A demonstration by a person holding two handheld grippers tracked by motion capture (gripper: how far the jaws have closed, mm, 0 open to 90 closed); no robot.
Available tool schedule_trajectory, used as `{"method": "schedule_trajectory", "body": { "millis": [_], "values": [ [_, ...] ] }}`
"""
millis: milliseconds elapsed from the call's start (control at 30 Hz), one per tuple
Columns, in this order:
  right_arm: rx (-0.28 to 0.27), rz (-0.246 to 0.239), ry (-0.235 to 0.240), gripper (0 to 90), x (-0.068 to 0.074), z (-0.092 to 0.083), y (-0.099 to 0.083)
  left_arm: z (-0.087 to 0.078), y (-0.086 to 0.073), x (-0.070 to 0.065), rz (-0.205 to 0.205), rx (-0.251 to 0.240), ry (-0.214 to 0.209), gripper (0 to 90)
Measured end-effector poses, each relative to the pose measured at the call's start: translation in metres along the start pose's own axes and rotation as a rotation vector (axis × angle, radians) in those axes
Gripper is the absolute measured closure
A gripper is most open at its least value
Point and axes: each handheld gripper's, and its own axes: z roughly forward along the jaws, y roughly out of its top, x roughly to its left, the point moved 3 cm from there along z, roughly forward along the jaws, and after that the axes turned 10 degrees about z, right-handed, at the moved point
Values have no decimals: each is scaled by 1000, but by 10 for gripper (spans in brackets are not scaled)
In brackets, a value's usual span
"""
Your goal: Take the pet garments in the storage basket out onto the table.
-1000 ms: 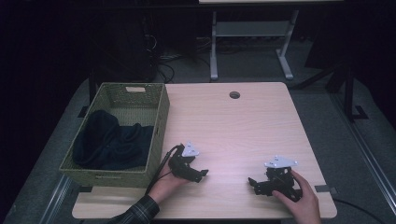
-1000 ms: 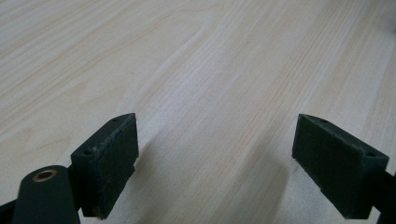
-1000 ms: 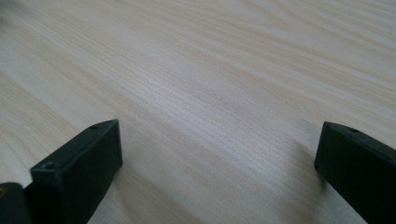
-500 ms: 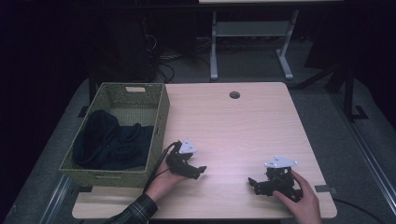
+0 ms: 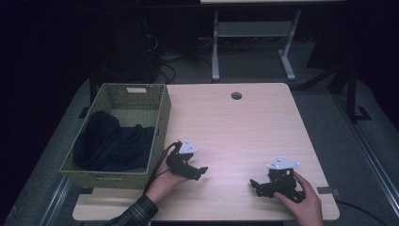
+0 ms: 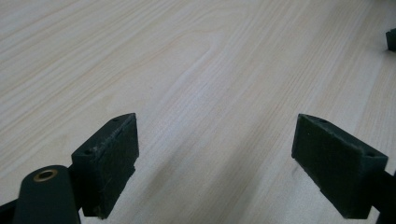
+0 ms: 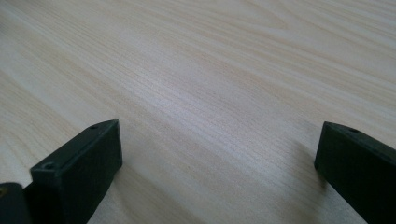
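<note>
both gripper (image 5: 201, 170) and gripper (image 5: 254, 183) gape near the table (image 5: 244, 127) front edge, well apart.

Dim lab: bare desk (image 5: 235, 127), floor cables (image 5: 164, 70).

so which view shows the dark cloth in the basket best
The high view: the dark cloth lies bunched inside the green basket at the table's left. The left and right gripper views look along open claws at bare wood, with none of it.
</note>
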Motion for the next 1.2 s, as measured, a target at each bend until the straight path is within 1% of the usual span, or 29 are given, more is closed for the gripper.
{"method": "schedule_trajectory", "body": {
  "millis": [67,367,567,700,833,933,1200],
  "values": [
    [-1,0,-1,4,0,0,0,-1,1,-1,-1,-6,-1,145],
    [-2,4,-4,4,0,0,0,-4,3,-1,0,-4,1,146],
    [-1,4,-4,5,0,0,0,-7,5,-1,12,-4,1,146],
    [-1,4,-3,5,0,0,0,-9,6,-1,1,-13,4,158],
    [-2,3,-3,4,0,0,0,-11,8,-1,2,-13,1,158],
    [-2,4,-4,4,0,0,0,-13,10,-1,-2,-22,2,158],
    [-2,3,-3,5,0,0,0,-18,13,0,5,-29,-1,157]
  ]
}}
